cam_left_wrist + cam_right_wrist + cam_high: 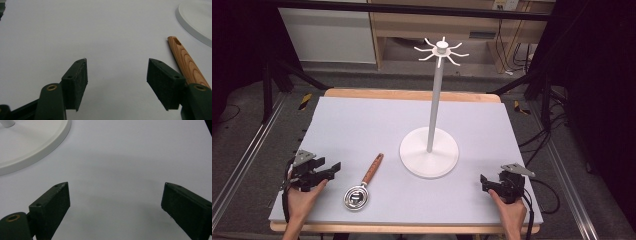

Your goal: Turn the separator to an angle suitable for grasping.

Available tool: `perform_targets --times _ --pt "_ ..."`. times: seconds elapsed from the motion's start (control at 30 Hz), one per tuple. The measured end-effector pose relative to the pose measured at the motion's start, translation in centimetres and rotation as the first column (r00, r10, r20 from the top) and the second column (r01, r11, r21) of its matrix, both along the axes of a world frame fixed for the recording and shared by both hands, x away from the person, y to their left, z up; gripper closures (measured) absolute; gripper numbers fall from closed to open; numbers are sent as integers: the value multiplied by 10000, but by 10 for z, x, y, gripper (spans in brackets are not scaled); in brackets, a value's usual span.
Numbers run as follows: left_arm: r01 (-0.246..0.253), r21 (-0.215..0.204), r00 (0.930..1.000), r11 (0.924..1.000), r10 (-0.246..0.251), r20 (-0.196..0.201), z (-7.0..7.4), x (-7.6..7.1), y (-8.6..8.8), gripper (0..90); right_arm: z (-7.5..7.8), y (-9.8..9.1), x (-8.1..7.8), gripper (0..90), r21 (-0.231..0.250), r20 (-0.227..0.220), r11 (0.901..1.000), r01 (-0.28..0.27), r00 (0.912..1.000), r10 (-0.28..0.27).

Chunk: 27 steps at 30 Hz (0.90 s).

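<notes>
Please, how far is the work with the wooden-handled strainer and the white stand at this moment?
Nothing looks done yet: the strainer lies flat on the table, apart from the white stand, whose hooks are bare. In hand: nothing. The left gripper stands open beside the wooden handle, and the right gripper is open too. Probably left: grasp the strainer, lift it, hang it on a hook.

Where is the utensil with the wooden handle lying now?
In the high view the utensil lies flat on the near left part of the table, between the left tool and the white stand's round base, touching neither.
</notes>
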State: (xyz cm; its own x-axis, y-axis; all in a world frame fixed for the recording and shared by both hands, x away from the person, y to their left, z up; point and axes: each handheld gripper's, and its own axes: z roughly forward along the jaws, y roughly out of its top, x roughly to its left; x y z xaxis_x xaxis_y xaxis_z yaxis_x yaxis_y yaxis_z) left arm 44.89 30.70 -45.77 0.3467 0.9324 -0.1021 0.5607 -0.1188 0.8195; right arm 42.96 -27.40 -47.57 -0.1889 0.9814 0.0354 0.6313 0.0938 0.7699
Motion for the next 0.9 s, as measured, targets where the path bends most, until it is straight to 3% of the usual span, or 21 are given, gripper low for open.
perform_targets --times 0.33,0.9 --pt "520 196 9986 9985 -520 -17 10 -5 -12 368 2 0 -6 86 76 205 9999 -130 9997 128" --pt "1192 100 9928 9928 -1191 -127 21 -9 -31 392 4 8 -6 86 -123 258 9996 -271 9993 274"
